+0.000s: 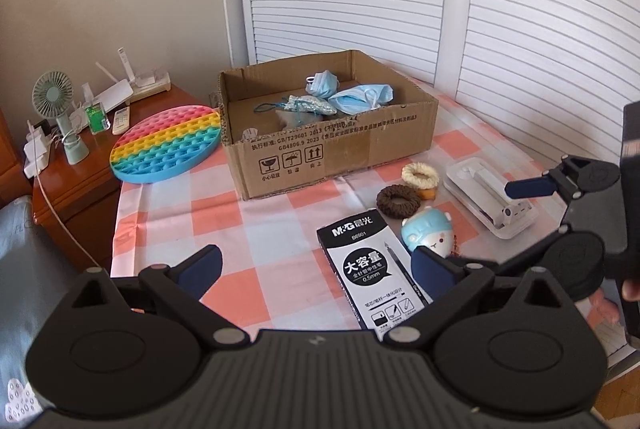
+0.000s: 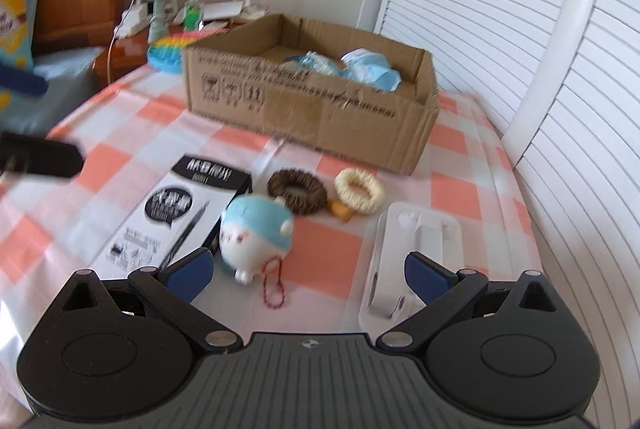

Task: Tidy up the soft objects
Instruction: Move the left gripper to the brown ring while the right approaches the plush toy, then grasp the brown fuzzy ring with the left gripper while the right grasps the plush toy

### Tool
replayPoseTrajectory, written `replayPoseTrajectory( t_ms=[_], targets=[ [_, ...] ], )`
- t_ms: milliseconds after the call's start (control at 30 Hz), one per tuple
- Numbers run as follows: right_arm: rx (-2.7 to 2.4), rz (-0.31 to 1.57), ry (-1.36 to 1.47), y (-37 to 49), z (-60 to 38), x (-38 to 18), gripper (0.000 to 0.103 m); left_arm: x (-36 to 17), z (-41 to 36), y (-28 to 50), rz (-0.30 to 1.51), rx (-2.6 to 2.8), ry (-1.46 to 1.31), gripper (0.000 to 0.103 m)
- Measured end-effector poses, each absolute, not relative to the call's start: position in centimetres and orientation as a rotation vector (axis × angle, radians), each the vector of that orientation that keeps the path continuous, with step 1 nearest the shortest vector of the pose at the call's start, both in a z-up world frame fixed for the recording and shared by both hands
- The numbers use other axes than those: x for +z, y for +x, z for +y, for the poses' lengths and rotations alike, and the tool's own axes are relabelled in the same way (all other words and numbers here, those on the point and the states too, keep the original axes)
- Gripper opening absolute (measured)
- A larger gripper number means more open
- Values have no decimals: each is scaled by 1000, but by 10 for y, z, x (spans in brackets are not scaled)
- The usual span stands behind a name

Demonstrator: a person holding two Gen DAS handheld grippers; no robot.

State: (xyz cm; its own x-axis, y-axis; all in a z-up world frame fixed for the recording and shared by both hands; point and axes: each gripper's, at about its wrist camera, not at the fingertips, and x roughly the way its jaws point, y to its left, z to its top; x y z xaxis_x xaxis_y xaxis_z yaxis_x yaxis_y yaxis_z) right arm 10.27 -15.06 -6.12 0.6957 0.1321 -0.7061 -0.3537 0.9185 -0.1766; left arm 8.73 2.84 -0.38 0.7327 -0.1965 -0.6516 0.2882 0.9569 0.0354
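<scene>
A cardboard box (image 1: 328, 149) at the back of the checked table holds blue face masks (image 1: 360, 97) and a glittery pouch (image 1: 308, 107). In front of it lie a brown scrunchie (image 1: 398, 201), a cream scrunchie (image 1: 420, 176) and a blue-and-white plush toy (image 1: 428, 235). A rainbow pop-it (image 1: 168, 145) lies left of the box. My left gripper (image 1: 316, 269) hovers open over the pen box (image 1: 372, 269), empty. My right gripper (image 2: 310, 275) is open and empty, just in front of the plush toy (image 2: 256, 233), whose red cord lies between the fingers.
A white plastic case (image 2: 408, 257) lies at the right, under my right finger. A wooden nightstand (image 1: 80, 189) to the left carries a small fan (image 1: 54, 97), a router and a remote. White louvred doors (image 1: 520, 29) stand close behind the table.
</scene>
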Motion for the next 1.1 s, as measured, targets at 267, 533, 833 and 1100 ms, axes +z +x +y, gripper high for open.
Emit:
replayPoseTrajectory(
  t_ms=[267, 533, 833, 1100],
  targets=[
    [334, 744, -314, 93, -153, -66, 103, -6, -8, 131, 708, -395, 273, 100],
    [355, 738, -311, 91, -159, -72, 103, -34, -54, 183, 800, -520, 347, 96],
    [376, 718, -269, 87, -169, -71, 103, -51, -83, 214, 889, -586, 426, 76],
    [399, 700, -274, 83, -169, -68, 103, -69, -91, 228, 983, -587, 408, 57]
  ],
)
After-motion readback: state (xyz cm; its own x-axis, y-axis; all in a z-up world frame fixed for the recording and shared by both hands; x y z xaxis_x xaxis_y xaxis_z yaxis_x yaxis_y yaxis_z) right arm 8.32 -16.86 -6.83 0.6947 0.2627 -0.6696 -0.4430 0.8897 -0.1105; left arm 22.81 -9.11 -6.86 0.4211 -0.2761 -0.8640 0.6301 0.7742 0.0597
